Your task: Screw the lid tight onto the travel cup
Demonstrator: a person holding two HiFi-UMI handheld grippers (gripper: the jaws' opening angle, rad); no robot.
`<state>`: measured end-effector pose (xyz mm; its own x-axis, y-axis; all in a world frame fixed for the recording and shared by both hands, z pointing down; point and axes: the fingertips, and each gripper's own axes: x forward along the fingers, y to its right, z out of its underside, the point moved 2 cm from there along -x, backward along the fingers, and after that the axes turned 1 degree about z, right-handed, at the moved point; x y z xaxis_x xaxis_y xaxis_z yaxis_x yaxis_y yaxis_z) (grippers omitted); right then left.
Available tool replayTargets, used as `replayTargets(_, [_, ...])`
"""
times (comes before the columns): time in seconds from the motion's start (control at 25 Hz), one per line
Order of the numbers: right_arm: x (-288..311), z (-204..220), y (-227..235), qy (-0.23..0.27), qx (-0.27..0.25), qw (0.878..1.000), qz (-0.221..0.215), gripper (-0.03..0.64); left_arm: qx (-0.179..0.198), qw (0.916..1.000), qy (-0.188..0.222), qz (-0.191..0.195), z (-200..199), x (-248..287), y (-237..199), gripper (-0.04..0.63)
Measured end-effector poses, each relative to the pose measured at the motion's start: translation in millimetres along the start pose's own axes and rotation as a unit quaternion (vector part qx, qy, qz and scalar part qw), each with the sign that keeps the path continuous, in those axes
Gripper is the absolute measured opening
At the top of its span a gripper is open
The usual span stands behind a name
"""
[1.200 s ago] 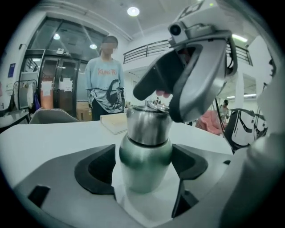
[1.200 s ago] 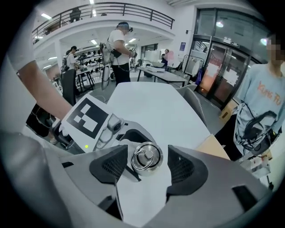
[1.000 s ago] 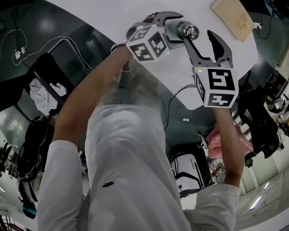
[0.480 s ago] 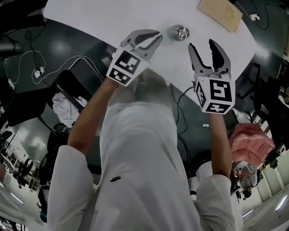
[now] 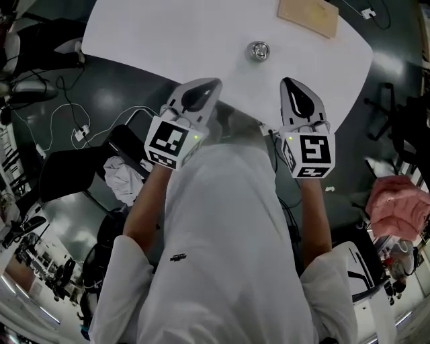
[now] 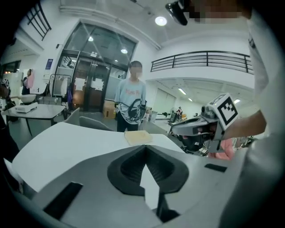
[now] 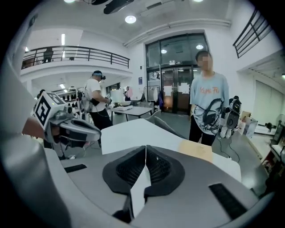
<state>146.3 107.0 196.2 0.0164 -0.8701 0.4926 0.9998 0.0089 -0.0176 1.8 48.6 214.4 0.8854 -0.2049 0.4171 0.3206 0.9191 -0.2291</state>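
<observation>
**Writing and marks**
- White table (image 5: 168,33): bare top, no print.
- Bystander (image 7: 207,107) beyond the table: a line of lettering across the shirt chest, too blurred to read.
- Marker cube on the left gripper (image 5: 171,142) and marker cube on the right gripper (image 5: 310,156): black-and-white square patterns only, with no words or brand.
- Tan board (image 5: 308,15): a faint design on its face that cannot be read.

**Changes from the earlier frames**
- Left gripper (image 5: 213,84): a second ago it was spread wide at the cup. Its jaws have just been closing and are now clenched pad to pad with nothing between them.
- Right gripper (image 5: 287,82): it was gaping half a second ago. Its jaws have just been closing and now also meet on nothing.
- Both grippers have drawn back from the table towards the wearer's chest. A second ago their fingertips flanked the cup. Now they sit at the table's near edge, side by side and apart.

**Task item**
- Travel cup (image 5: 259,50): seen from above, it is small, round and metallic, with a bright ring around a darker centre.
- It stands upright and alone on the table, ahead of both sets of fingertips and between their two lines, slightly nearer the right pair and touching neither.
- The tan board lies farther out still, past the cup on the right-hand side.
</observation>
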Motion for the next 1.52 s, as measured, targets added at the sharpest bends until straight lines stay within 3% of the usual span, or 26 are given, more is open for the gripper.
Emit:
replayTargets(0.28, [-48.1, -13.0, 0.6, 0.055, 0.011, 0.998, 0.017, 0.000, 0.002, 0.9983, 0.045, -0.037, -38.1, -44.6, 15.4, 0.002])
replayTargets(0.56, [-75.6, -19.3, 6.8, 0.098, 0.013, 0.995, 0.029, 0.000, 0.004, 0.9952, 0.062, -0.076, -52.2, -65.6, 12.0, 0.002])
replayTargets(1.16, [-69.3, -27.3, 0.7, 0.109, 0.022, 0.993, 0.037, 0.002, 0.020, 0.9932, 0.100, -0.057, -71.9, -60.8, 20.6, 0.002])
replayTargets(1.52, [-69.1, -23.3, -5.6, 0.099, 0.023, 0.994, 0.045, 0.002, 0.032, 0.9938, 0.094, -0.049, -72.6, -62.8, 22.8, 0.002])
